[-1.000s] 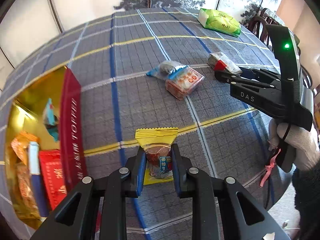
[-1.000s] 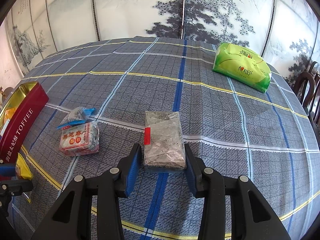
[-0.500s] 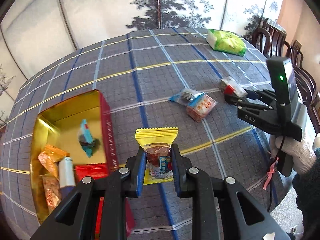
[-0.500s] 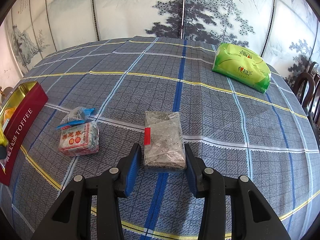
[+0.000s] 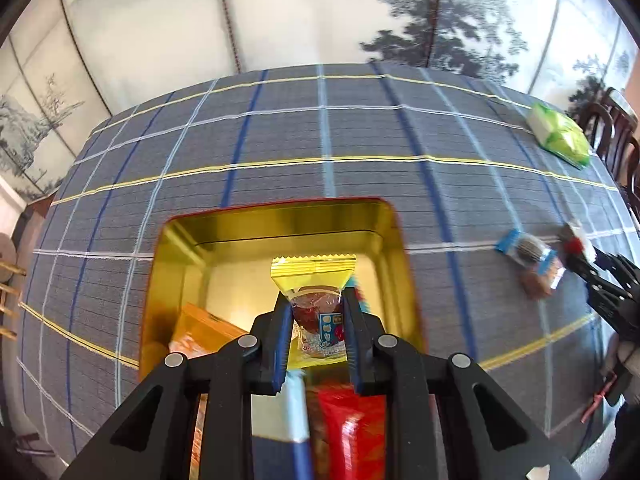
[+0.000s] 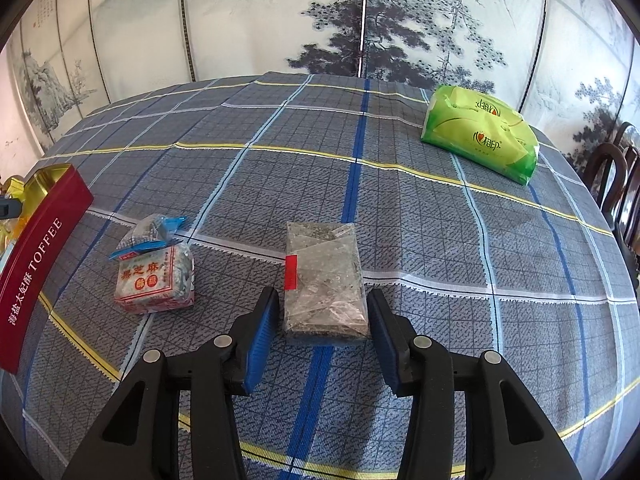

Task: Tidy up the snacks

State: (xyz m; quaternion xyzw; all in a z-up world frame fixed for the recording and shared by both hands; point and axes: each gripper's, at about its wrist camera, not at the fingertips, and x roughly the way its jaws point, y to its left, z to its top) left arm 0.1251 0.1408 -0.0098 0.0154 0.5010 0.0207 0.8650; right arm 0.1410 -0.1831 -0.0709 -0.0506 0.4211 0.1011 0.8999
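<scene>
Left wrist view: yellow-topped snack packet (image 5: 316, 312) is pinched mid-body by left gripper (image 5: 316, 340) over the gold tin (image 5: 400, 264) — light, crinkly, soft. Right gripper (image 6: 322, 332), jaws just opening, is set astride clear packet (image 6: 324, 280) — untouched.

left gripper (image 5: 316, 320) at lower centre clamps a yellow-topped snack packet (image 5: 314, 280) above the open gold tin (image 5: 384, 240).

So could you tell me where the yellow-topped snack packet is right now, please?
In the left wrist view, the packet is clamped in the left gripper, above the open gold tin.
</scene>
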